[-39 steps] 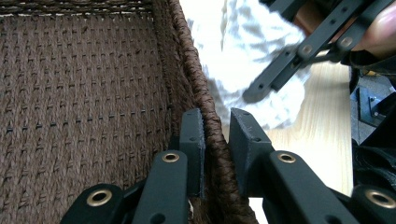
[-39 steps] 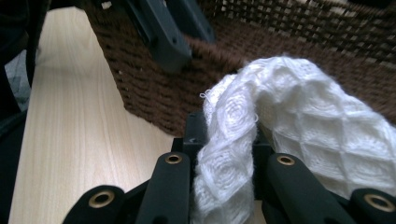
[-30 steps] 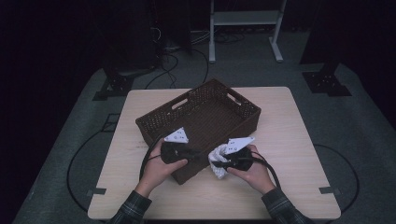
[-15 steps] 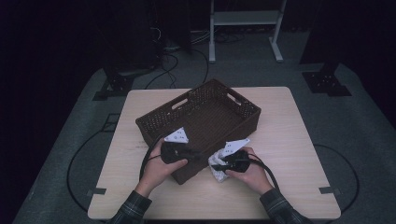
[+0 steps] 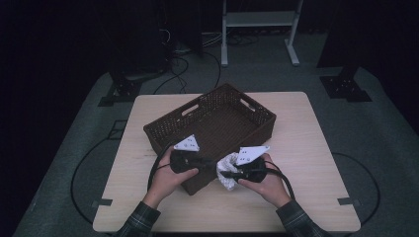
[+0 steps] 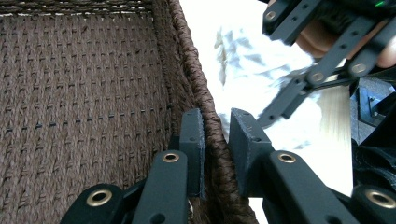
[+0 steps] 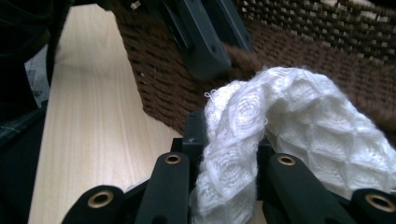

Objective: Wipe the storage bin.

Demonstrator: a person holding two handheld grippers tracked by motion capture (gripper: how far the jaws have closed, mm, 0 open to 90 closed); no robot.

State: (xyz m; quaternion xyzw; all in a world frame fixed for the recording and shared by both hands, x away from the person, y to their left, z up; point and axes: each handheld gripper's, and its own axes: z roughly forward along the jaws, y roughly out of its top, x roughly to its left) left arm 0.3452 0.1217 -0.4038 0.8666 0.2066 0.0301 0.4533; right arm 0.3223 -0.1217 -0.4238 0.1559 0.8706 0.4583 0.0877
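White waffle cloth (image 7: 289,126) is clenched in the right gripper (image 7: 229,140) fingers at the basket's (image 5: 212,116) five o'clock corner; its rim is pinched by the left gripper (image 6: 215,140). Lifting clear of the rim is advised.

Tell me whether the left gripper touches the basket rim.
Touching: in the left gripper view, the left gripper has its jaws clamped on the basket rim.

High view dim; gripper views bright, overexposed.
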